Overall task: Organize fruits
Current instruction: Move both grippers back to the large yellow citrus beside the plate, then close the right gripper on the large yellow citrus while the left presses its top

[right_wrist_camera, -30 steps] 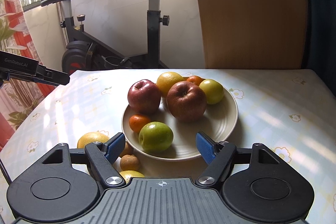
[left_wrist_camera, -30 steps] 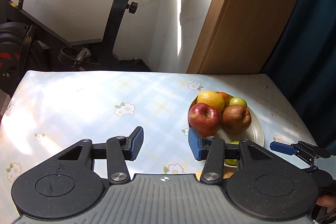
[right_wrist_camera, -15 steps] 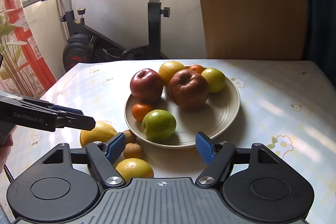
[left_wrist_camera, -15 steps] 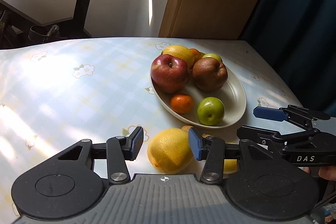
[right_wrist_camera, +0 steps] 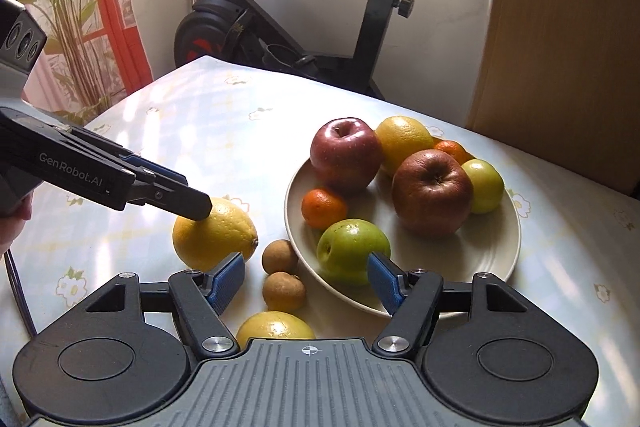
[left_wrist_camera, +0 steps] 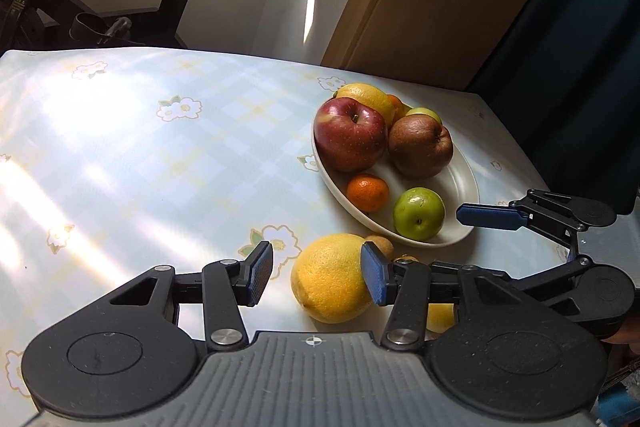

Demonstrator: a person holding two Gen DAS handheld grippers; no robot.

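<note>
A white plate (right_wrist_camera: pixel 500 255) (left_wrist_camera: pixel 460 179) holds two red apples, a yellow citrus, two tangerines and two green apples. On the flowered cloth beside it lies a big yellow citrus (left_wrist_camera: pixel 328 279) (right_wrist_camera: pixel 216 235). My left gripper (left_wrist_camera: pixel 316 277) (right_wrist_camera: pixel 188 199) straddles it with its jaws opening; the right pad is at its skin and the left pad stands clear. My right gripper (right_wrist_camera: pixel 306 281) (left_wrist_camera: pixel 460 243) hovers at the plate's near rim, jaws closing but wide apart. Two small brown fruits (right_wrist_camera: pixel 282 275) lie between its pads. A second yellow citrus (right_wrist_camera: pixel 276 331) shows under it.
An exercise bike (right_wrist_camera: pixel 360 27) stands behind the table. A wooden panel (right_wrist_camera: pixel 560 47) and a dark curtain (left_wrist_camera: pixel 580 27) close off the right side. A potted plant (right_wrist_camera: pixel 68 7) and a red window frame are at the left. The table's far edge runs close behind the plate.
My left gripper has come down and forward until the big yellow citrus sits between its pads. My right gripper has rolled and shifted sideways, and its jaws have narrowed a little.
</note>
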